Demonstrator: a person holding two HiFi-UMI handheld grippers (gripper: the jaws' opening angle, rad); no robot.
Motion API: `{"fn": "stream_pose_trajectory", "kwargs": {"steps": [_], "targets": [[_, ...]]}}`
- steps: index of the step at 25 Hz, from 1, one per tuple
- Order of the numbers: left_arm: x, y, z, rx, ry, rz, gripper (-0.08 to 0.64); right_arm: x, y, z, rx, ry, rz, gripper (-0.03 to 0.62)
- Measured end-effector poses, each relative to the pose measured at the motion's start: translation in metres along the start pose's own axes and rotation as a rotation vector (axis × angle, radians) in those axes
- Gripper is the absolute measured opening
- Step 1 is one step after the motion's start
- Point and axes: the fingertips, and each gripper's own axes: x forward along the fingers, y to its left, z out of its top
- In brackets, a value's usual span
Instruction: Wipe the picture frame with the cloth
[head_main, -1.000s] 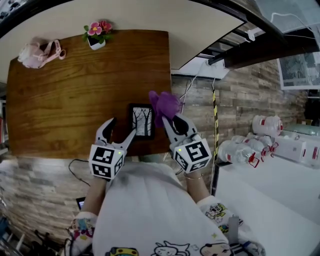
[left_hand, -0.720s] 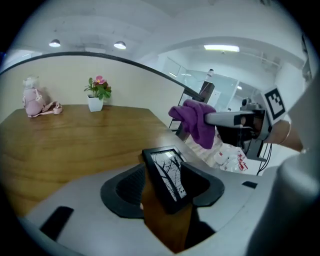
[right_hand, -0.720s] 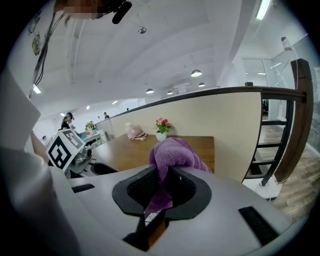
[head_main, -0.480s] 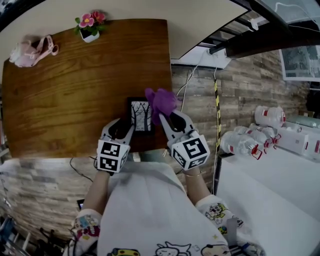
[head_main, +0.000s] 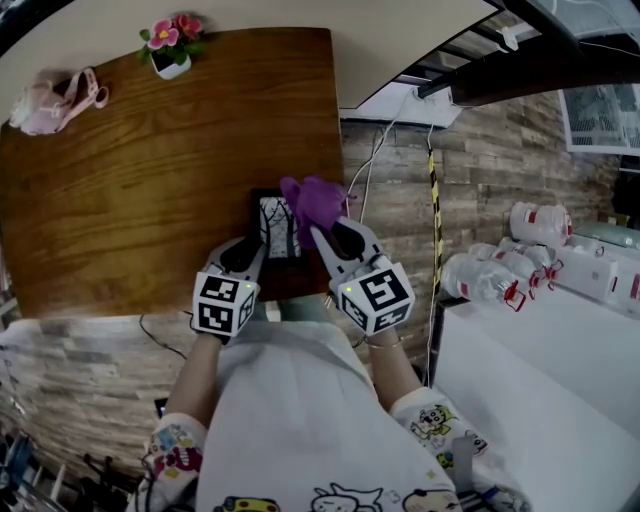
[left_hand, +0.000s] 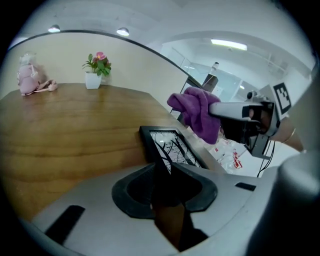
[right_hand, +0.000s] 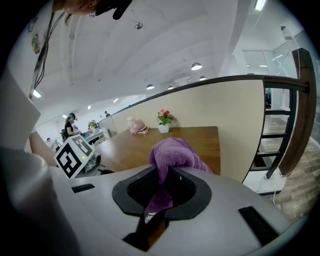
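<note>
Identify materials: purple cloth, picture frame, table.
The cloth looks like a soft, fuzzy purple textile, probably microfibre, since it bunches in loose folds. The picture frame has a smooth black moulding, wood or plastic, can't tell; its glossy pane reflects lights. The table shows brown wood grain with a satin sheen; solid or veneer is unclear.

A wooden bench (head_main: 150, 190) fills the upper left of the head view. At its far edge stands a white pot of pink flowers (head_main: 168, 55), and near the far left corner lies a pink bundle (head_main: 50, 103), well apart from the pot. A cream wall (head_main: 400, 40) runs behind the bench. To the right, the floor (head_main: 500, 180) is stone-patterned, with a white cable (head_main: 375, 170) and a yellow-black strip (head_main: 433, 220) across it. Clear bottles (head_main: 490, 280) with red caps sit on a white table (head_main: 560, 400).
</note>
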Motion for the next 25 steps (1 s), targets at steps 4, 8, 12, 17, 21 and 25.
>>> {"fn": "stream_pose_trajectory", "kwargs": {"steps": [4,8,12,17,21,25], "targets": [[0.002,0.001,0.000,-0.032,0.012,-0.010,0.089,0.015,0.008,0.002,-0.028,0.021,0.060,0.043],[0.002,0.002,-0.001,-0.056,0.021,-0.014,0.084,0.038,0.023,0.005,-0.107,0.054,0.143,0.043],[0.003,0.001,-0.001,-0.079,0.036,-0.030,0.084,0.064,0.039,0.000,-0.201,0.136,0.223,0.043],[0.002,0.002,-0.001,-0.106,0.049,-0.039,0.084,0.093,0.053,-0.016,-0.285,0.260,0.323,0.043],[0.004,0.003,-0.001,-0.118,0.061,-0.051,0.084,0.107,0.049,-0.034,-0.404,0.375,0.338,0.043],[0.004,0.003,-0.002,-0.129,0.071,-0.057,0.086,0.112,0.047,-0.046,-0.483,0.422,0.344,0.043]]}}
